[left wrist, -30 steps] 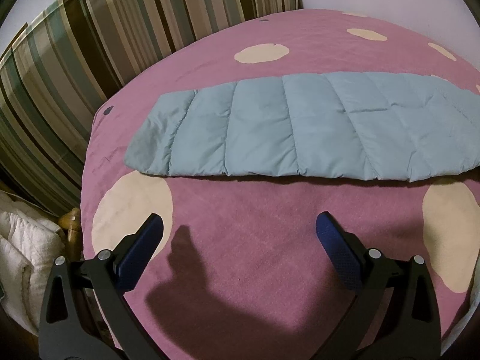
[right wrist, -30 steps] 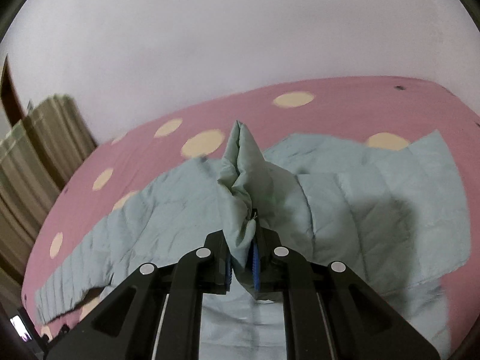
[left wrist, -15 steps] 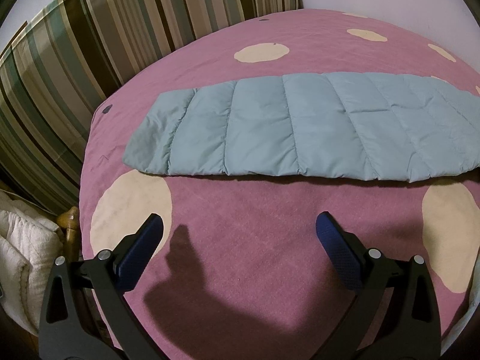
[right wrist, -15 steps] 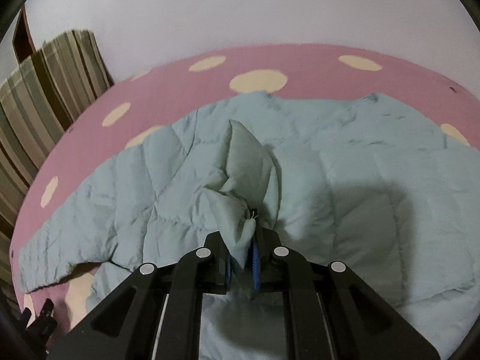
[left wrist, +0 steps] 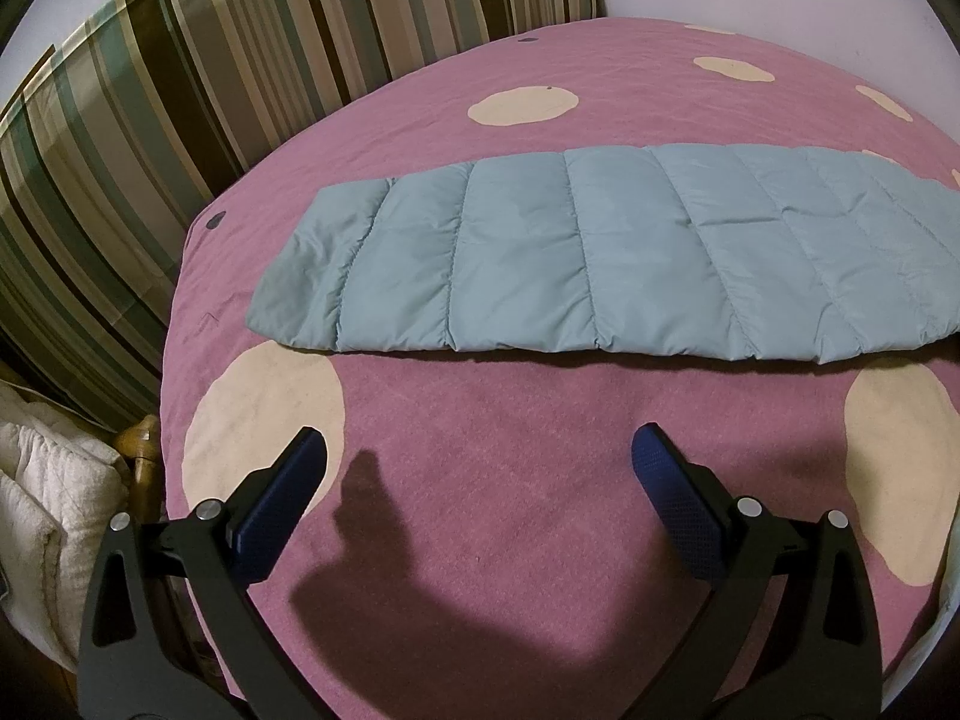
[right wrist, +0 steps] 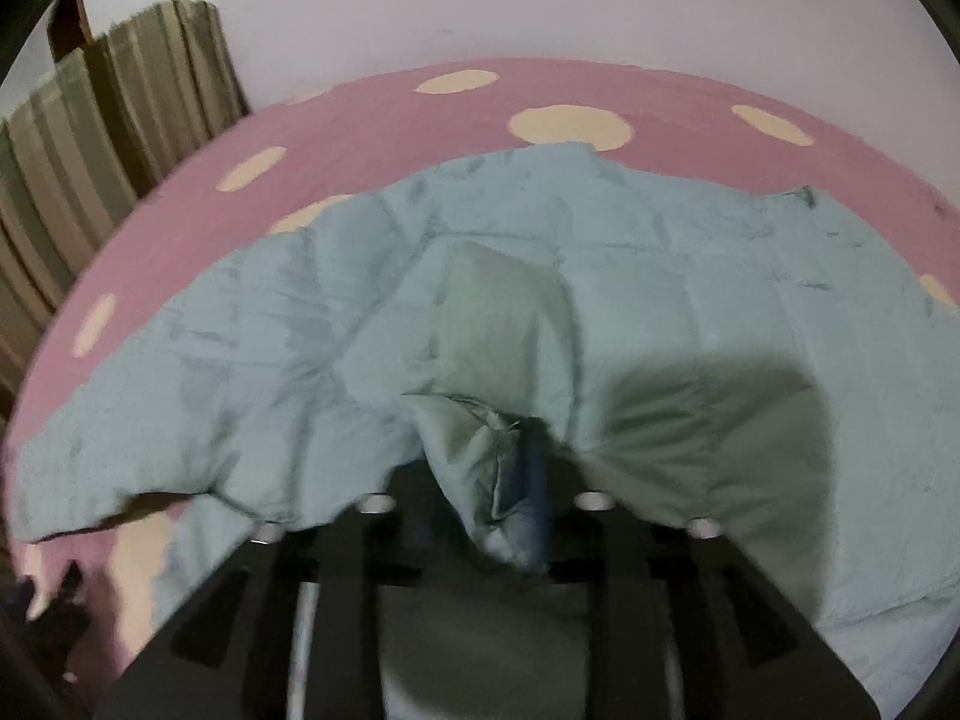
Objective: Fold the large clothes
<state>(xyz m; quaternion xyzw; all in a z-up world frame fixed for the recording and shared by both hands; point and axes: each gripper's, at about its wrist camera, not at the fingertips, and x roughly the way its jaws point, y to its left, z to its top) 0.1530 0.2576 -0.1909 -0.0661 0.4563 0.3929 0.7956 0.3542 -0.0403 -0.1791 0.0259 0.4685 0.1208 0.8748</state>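
A light blue quilted jacket lies on a pink bed cover with cream dots. In the left wrist view one sleeve [left wrist: 600,258] lies flat and straight across the bed. My left gripper [left wrist: 480,462] is open and empty, hovering over the cover [left wrist: 480,420] short of the sleeve. In the right wrist view the jacket body [right wrist: 690,312] is spread out. My right gripper [right wrist: 516,474] is shut on a bunched fold of the jacket [right wrist: 486,456], which drapes over its fingers and hides them.
A striped curtain [left wrist: 180,60] hangs along the far left side of the bed; it also shows in the right wrist view [right wrist: 90,150]. A white padded bundle [left wrist: 42,510] and a wooden bedpost knob [left wrist: 141,438] sit past the bed's left edge. A pale wall [right wrist: 480,0] is behind.
My right gripper has carried the held fold down and forward over the jacket body, so the cloth now drapes over the fingers. The left gripper has barely moved.
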